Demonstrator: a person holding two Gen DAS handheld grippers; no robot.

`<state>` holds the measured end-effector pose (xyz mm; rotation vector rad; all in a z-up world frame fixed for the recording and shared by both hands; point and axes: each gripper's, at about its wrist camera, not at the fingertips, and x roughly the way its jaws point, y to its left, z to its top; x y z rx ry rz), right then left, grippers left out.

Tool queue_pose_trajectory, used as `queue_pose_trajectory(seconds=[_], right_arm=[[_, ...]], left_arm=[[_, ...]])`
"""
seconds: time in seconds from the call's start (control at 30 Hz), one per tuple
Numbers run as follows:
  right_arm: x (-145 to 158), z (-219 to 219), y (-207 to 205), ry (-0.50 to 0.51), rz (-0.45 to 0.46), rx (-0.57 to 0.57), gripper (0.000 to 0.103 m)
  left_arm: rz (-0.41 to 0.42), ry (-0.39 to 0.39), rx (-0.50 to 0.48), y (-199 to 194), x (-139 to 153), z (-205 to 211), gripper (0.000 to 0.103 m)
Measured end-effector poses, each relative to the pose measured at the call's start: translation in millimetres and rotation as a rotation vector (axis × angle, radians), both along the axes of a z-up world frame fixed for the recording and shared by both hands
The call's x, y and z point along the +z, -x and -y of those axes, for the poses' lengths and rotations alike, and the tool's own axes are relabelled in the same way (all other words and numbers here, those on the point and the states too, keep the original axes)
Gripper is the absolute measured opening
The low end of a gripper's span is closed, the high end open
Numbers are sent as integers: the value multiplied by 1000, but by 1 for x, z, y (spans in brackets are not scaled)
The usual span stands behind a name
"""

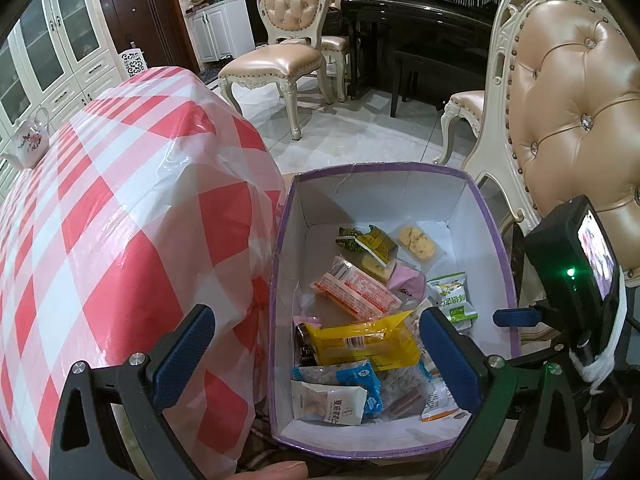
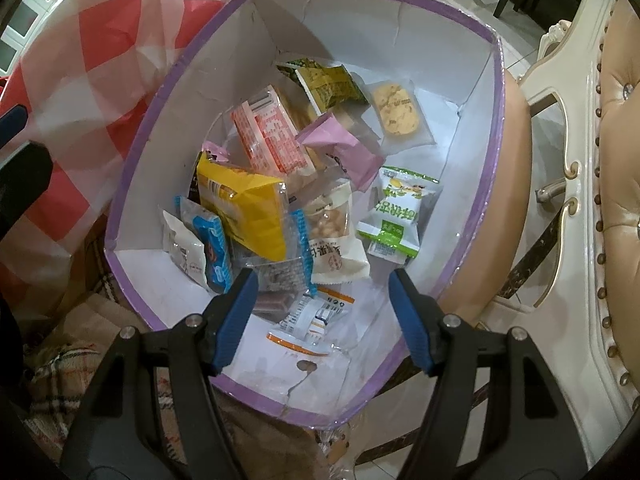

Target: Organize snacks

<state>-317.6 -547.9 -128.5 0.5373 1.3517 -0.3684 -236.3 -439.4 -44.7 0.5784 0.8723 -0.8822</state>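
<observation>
A white cardboard box with a purple rim (image 1: pixel 460 208) (image 2: pixel 172 128) holds several snack packets. Among them are a yellow packet (image 1: pixel 360 344) (image 2: pixel 244 208), a red-and-white one (image 1: pixel 356 290) (image 2: pixel 272 140), a green-and-white one (image 1: pixel 454 292) (image 2: pixel 398 212) and a cookie in clear wrap (image 1: pixel 418 242) (image 2: pixel 396 110). My left gripper (image 1: pixel 320 344) is open and empty, straddling the box's left wall. My right gripper (image 2: pixel 324 300) hangs open above the box's near end. An orange-and-white packet (image 2: pixel 312 320) lies on the box floor below it, untouched.
The box rests on a tan chair seat (image 2: pixel 516 160) beside a table draped in a red-and-white checked cloth (image 1: pixel 120 220). A teapot (image 1: pixel 30 140) stands on the table. Padded chairs (image 1: pixel 580 120), a black piano (image 1: pixel 420 40) and tiled floor lie beyond. A plaid fabric (image 2: pixel 60 360) lies near the box.
</observation>
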Motion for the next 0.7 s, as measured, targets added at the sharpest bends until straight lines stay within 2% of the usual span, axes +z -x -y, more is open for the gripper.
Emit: queue_pose_trajectory(seconds=[0.7], right_arm=[[-2,0,1,-9,-3,-6,72]], left_arm=[[3,-7,-11,2,-3,-2,103]])
